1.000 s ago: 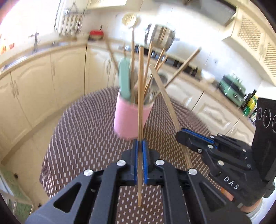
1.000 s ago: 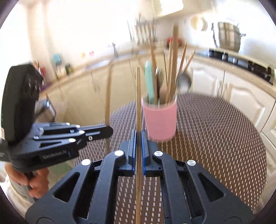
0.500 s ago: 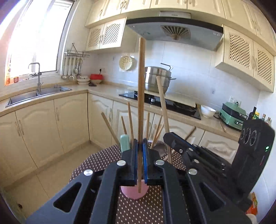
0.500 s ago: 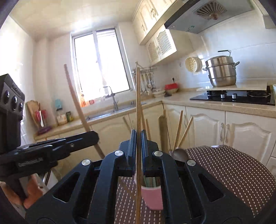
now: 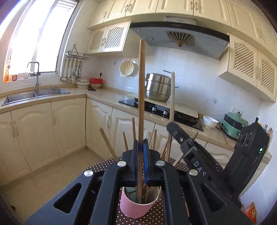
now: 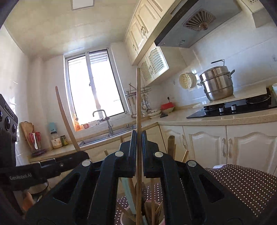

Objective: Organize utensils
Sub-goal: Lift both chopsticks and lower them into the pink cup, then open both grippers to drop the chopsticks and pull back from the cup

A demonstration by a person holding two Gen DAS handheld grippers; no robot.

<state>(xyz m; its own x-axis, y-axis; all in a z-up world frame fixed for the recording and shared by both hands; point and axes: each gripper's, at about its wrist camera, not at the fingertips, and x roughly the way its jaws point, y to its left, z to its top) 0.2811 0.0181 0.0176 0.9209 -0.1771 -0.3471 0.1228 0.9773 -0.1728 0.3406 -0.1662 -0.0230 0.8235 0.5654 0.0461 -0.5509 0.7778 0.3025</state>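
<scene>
Overhead, cream cabinets [image 5: 181, 7]; dotted tablecloth [image 6: 242, 180] (brown).

Left gripper [image 5: 141, 152] clamps 1 upright chopstick [image 5: 141, 90] above pink cup [image 5: 136, 206].

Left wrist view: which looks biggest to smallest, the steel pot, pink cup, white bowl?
1. Pink cup, though nearness to the camera inflates it.
2. Steel pot, nearly alike.
3. White bowl, clearly smallest.

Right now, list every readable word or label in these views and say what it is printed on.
"GenRobot.AI": on the left hand-held gripper, seen from the right wrist.
"DAS", last letter cut off: on the right hand-held gripper.
Range hood lettering: too small to read.
Jar labels: blurred.
</scene>
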